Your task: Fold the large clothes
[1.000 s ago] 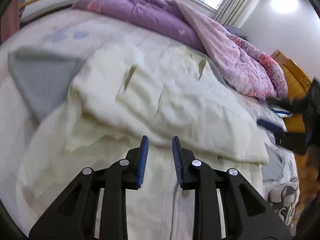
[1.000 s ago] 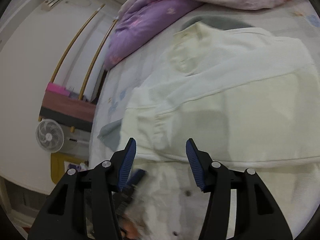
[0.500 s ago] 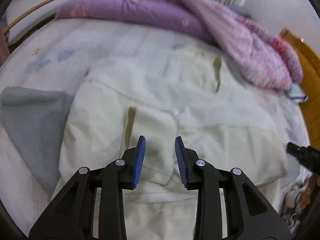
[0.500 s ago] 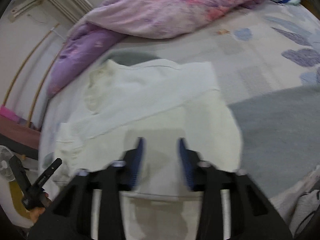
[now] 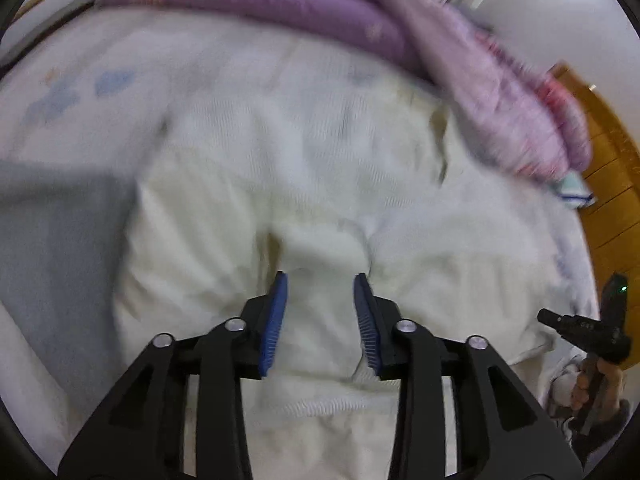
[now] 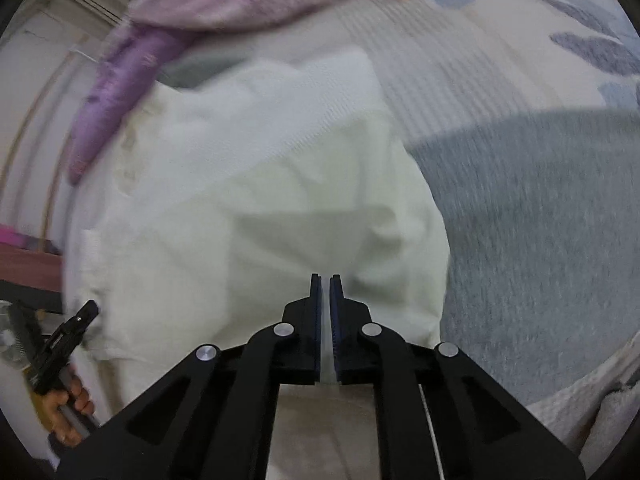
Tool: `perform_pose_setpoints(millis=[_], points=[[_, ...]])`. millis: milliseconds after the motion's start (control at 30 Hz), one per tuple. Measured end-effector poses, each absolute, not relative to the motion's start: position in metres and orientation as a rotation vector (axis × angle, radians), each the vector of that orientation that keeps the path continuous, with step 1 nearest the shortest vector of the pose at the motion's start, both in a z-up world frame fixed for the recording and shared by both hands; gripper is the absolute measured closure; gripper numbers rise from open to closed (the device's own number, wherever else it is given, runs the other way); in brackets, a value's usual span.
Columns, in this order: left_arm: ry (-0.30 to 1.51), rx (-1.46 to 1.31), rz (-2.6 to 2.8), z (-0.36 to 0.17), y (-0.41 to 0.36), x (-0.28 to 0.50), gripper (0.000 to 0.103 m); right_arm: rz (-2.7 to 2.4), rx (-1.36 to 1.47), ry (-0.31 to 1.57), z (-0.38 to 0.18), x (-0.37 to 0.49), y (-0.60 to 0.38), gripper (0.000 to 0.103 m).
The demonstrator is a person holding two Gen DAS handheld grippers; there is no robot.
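A large cream-white garment lies partly folded on the bed; it also shows in the right wrist view. My left gripper is open just above the garment's near folded edge, with nothing between its blue pads. My right gripper is shut over the garment's near right part; no cloth shows between its pads. The right gripper also appears at the right edge of the left wrist view, and the left gripper at the left edge of the right wrist view.
A purple quilt is heaped along the far side of the bed. A grey patch of the bed cover lies right of the garment. A wooden headboard stands at the right. A fan stands left of the bed.
My right gripper has closed from open to shut and swung over the garment's right part. My left gripper has moved forward over the garment and opened slightly wider.
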State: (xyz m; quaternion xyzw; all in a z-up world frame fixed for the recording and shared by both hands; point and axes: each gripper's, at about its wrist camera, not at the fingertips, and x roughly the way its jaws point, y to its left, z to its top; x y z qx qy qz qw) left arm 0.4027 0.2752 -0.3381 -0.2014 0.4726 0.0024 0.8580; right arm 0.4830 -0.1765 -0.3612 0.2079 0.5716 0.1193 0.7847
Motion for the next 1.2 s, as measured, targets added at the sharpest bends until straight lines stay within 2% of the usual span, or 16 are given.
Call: perform_pose_setpoints(millis=[67,100,133,200,267,433,500,667,900,967,1033,1067,1100,1133,1200], points=[[0.952,-0.450,0.004,-0.325,0.290,0.412,0.058,0.249,0.437,1.203,-0.351,0.493,-0.183,0.096],[0.941,-0.467,0.029,-0.319,0.302,0.420,0.051,0.240,0.436,1.195,-0.346,0.504,-0.188,0.093],[0.944,-0.472,0.067,-0.316,0.314,0.429,0.051,0.230,0.442,1.190,-0.345,0.510,-0.194,0.090],[0.967,-0.485,0.099,-0.319,0.334,0.450,0.051,0.197,0.441,1.179,-0.345,0.531,-0.202,0.074],[1.011,-0.513,0.125,-0.327,0.348,0.466,0.051,0.174,0.459,1.186,-0.348,0.548,-0.209,0.065],[1.076,-0.485,0.185,-0.349,0.367,0.502,0.050,0.149,0.525,1.220,-0.362,0.584,-0.223,0.065],[1.098,-0.475,0.202,-0.358,0.371,0.509,0.044,0.131,0.538,1.209,-0.365,0.597,-0.224,0.064],[1.158,-0.459,0.224,-0.383,0.375,0.528,0.044,0.105,0.567,1.262,-0.386,0.620,-0.226,0.061],[1.179,-0.405,0.210,-0.389,0.373,0.540,0.041,0.131,0.699,1.300,-0.424,0.634,-0.227,0.057],[1.189,-0.393,0.197,-0.389,0.374,0.540,0.041,0.136,0.711,1.280,-0.426,0.632,-0.226,0.058],[1.193,-0.374,0.193,-0.391,0.372,0.541,0.045,0.157,0.698,1.279,-0.428,0.632,-0.221,0.073],[1.192,-0.356,0.196,-0.391,0.370,0.540,0.048,0.169,0.700,1.284,-0.429,0.631,-0.218,0.085],[1.194,-0.339,0.200,-0.391,0.368,0.541,0.055,0.170,0.689,1.271,-0.427,0.629,-0.217,0.089],[1.191,-0.311,0.204,-0.390,0.366,0.540,0.068,0.174,0.680,1.256,-0.424,0.628,-0.215,0.092],[1.181,-0.294,0.206,-0.388,0.368,0.538,0.080,0.172,0.632,1.204,-0.411,0.621,-0.211,0.094]])
